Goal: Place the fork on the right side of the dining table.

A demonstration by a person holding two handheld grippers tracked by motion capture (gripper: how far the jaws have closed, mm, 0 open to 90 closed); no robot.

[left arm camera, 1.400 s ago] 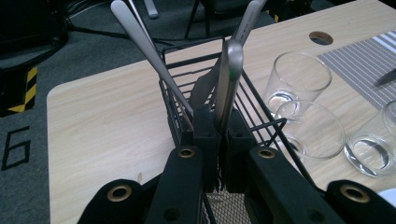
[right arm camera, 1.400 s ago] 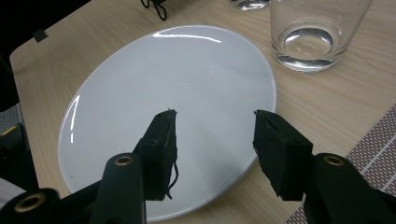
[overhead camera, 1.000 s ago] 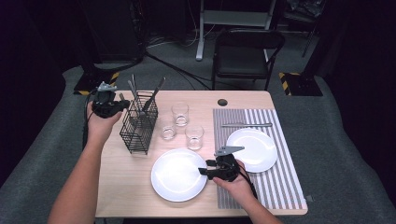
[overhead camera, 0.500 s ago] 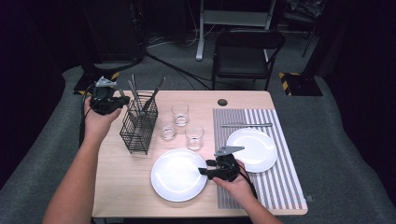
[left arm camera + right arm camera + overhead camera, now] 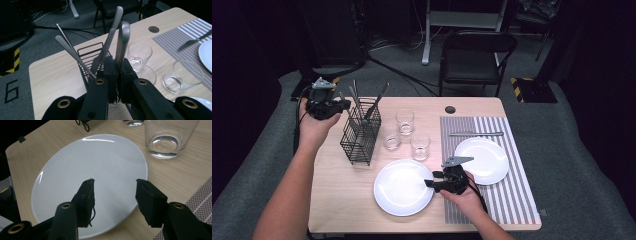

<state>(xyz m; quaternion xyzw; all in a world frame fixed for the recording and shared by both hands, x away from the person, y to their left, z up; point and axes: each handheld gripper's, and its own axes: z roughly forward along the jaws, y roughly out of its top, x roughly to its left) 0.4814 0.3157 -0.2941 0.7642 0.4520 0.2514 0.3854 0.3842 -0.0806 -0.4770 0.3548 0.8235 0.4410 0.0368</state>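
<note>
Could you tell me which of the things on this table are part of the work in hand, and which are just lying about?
In the job:
- left claw, shut on a utensil handle
- wire cutlery basket
- right claw, open over the large plate

Lying about:
- three glasses, e.g.
- small plate
- knife
- striped placemat

I see the table (image 5: 342, 200) lit bright from above, while the room around it is very dark. Light shines white on the big plate (image 5: 75, 170), and my close-up pictures look a little soft.
</note>
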